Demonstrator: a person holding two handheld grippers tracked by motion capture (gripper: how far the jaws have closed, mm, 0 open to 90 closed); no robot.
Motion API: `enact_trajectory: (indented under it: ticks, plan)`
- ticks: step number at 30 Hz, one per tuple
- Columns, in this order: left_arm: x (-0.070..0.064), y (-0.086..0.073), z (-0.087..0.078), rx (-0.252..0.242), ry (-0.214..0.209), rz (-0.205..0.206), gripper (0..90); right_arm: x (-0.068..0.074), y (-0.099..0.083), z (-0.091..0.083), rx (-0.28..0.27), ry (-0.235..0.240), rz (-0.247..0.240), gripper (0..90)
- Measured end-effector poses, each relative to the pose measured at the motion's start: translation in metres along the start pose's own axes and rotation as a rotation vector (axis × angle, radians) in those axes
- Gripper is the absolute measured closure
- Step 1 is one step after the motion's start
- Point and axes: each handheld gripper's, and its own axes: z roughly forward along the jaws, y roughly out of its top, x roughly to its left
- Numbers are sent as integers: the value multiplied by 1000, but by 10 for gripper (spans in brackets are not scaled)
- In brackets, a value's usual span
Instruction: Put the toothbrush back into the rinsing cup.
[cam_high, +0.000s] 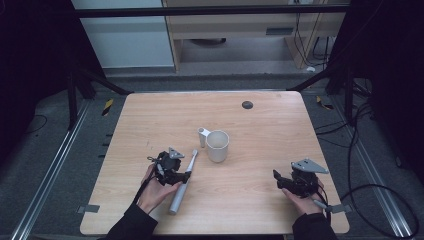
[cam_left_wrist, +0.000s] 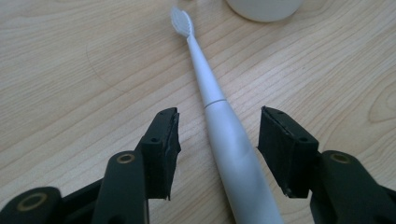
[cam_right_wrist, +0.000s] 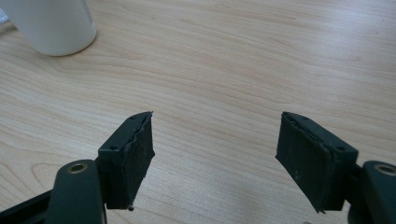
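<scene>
Lying at lower centre-left of the high view, the toothbrush, likely light, stiff and slick, is sitting ungripped between the left gripper's wide-open jaws at its thicker handle, while the right gripper is hovering open and empty.

The person wears dark sleeves. Each hand holds a black gripper with two jaws: the left gripper and the right gripper. Both have a grey three-cornered plate on top and small brass rings.

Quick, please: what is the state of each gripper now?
Left gripper: open, jaws on either side of the toothbrush, not clamped.
Right gripper: open, holding nothing.
</scene>
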Motion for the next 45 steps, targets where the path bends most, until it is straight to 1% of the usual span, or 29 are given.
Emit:
enact_trajectory:
  ticks: [2,8,13,17,22,27,35,40,45]
  plan:
    - [0,0,2,14,-1,1,486,0,0,0,1,1,2,271]
    - [-2,1,6,26,-1,2,512,1,0,0,5,4,7,271]
    - [-4,2,9,39,-5,-5,522,0,0,1,6,1,2,271]
    - [-5,2,13,57,-10,-21,541,0,0,1,7,3,0,271]
    - [-5,2,15,75,-15,-24,556,0,0,2,8,6,-1,271]
    - [-6,1,18,97,-22,-20,574,0,0,2,9,6,-1,271]
    - [-6,1,20,107,-36,-25,600,0,0,2,10,8,0,272]
    - [-5,1,22,123,-47,-24,604,1,0,2,11,7,-3,272]
    - [-5,3,23,140,-47,-8,622,1,0,2,13,8,-2,272]
